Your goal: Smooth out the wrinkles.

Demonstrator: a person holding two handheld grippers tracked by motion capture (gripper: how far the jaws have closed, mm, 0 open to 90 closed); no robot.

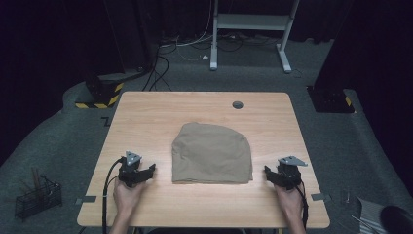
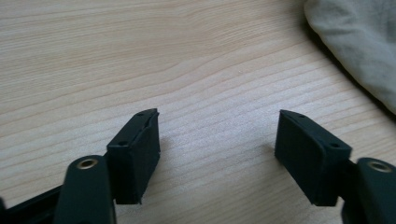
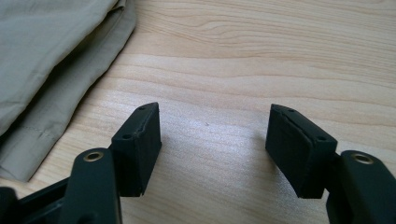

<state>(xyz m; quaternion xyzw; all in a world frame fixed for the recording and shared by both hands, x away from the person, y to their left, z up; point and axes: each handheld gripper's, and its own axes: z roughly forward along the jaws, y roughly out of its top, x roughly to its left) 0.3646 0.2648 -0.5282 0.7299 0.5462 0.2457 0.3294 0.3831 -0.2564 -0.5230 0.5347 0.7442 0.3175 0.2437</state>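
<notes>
A folded tan cloth (image 1: 212,153) lies in the middle of the wooden table (image 1: 146,112). My left gripper (image 1: 141,171) rests on the table just left of the cloth, jaws apart with nothing between them. In the left gripper view (image 2: 217,122) bare wood shows between the jaws and the cloth (image 2: 359,42) is at the upper right. My right gripper (image 1: 276,174) sits right of the cloth near its front corner, also open and empty. In the right gripper view (image 3: 214,116) the cloth's hemmed edge (image 3: 51,70) lies to the left.
A round grey grommet (image 1: 237,105) is set in the table near the far edge. A wire basket (image 1: 36,197) stands on the floor at the left. A white desk frame (image 1: 251,29) and cables lie beyond the table. Bare wood surrounds the cloth.
</notes>
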